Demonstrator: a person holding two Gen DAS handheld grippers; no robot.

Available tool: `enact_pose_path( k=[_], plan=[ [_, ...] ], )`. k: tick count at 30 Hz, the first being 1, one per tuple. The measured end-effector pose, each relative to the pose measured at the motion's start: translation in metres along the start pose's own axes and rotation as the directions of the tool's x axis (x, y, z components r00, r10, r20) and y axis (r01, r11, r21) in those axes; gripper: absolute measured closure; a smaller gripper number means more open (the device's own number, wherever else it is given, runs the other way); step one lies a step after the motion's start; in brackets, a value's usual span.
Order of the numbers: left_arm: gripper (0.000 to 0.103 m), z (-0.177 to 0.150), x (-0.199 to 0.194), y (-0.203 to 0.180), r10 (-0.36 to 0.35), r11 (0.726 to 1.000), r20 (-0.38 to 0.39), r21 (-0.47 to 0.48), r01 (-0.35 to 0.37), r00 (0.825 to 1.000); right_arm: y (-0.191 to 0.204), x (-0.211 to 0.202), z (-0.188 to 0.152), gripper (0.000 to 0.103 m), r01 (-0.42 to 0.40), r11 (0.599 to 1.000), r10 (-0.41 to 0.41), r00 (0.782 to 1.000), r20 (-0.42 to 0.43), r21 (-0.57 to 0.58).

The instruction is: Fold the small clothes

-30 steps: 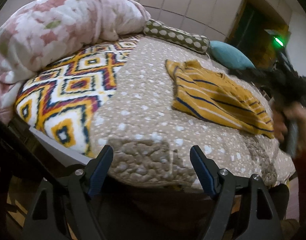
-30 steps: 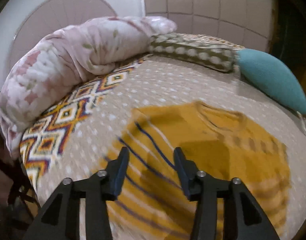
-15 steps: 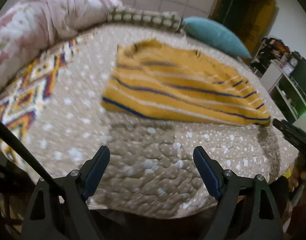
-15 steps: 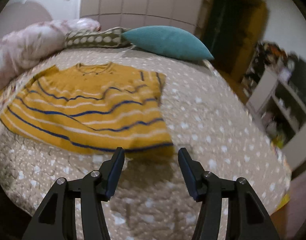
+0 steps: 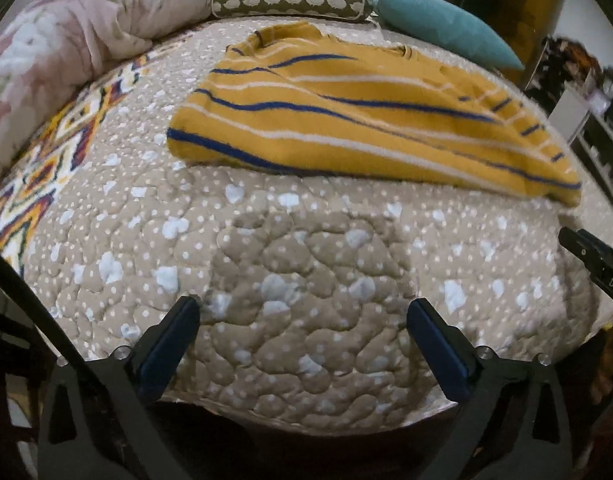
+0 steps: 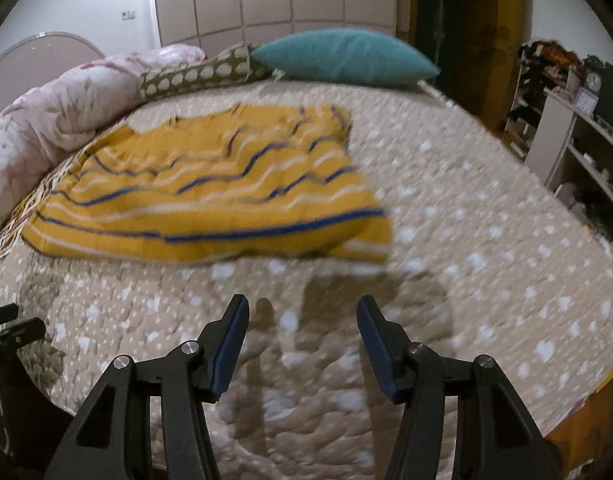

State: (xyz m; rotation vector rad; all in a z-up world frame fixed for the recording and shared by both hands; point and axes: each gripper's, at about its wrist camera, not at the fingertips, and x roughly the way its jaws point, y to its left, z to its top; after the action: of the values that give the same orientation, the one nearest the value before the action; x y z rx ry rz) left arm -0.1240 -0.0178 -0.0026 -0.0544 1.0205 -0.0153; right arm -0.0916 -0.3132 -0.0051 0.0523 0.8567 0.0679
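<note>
A mustard-yellow shirt (image 5: 346, 120) with blue and white stripes lies spread on a beige dotted quilt (image 5: 298, 272), neck toward the pillows. My left gripper (image 5: 304, 316) hovers over the quilt near the bed's front edge, short of the shirt's hem; its jaws are opening wide with nothing between them. In the right wrist view the same shirt (image 6: 210, 192) lies ahead and to the left. My right gripper (image 6: 302, 316) stands open over bare quilt (image 6: 466, 240) just short of the shirt's lower right corner. The right gripper's tip (image 5: 594, 264) shows at the left view's right edge.
A rolled pink floral duvet (image 5: 66, 40), a dotted olive bolster (image 5: 290, 0) and a teal pillow (image 5: 446, 24) line the bed's far side. A patterned diamond blanket (image 5: 46, 160) lies at the left. White shelves (image 6: 574, 152) stand to the right of the bed.
Both grippers came forward and down toward the shirt's near hem, which looms larger now. The left jaws have spread wider. The right view swung from the shirt's middle to its right corner.
</note>
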Motion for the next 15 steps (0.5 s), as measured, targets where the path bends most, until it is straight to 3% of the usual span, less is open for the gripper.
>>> enact_pose_path(
  k=[5,15],
  plan=[
    [0.000,-0.005,0.000,-0.003,0.021,1.000,0.034,0.009,-0.021,0.999,0.016,0.011,-0.011,0.037,0.060,0.998,-0.060,0.998,0.001,-0.036],
    [0.000,-0.008,0.000,-0.005,0.040,0.999,0.040,0.003,-0.040,0.998,0.013,0.017,-0.016,0.025,0.082,0.997,-0.082,0.996,0.043,0.001]
  ],
)
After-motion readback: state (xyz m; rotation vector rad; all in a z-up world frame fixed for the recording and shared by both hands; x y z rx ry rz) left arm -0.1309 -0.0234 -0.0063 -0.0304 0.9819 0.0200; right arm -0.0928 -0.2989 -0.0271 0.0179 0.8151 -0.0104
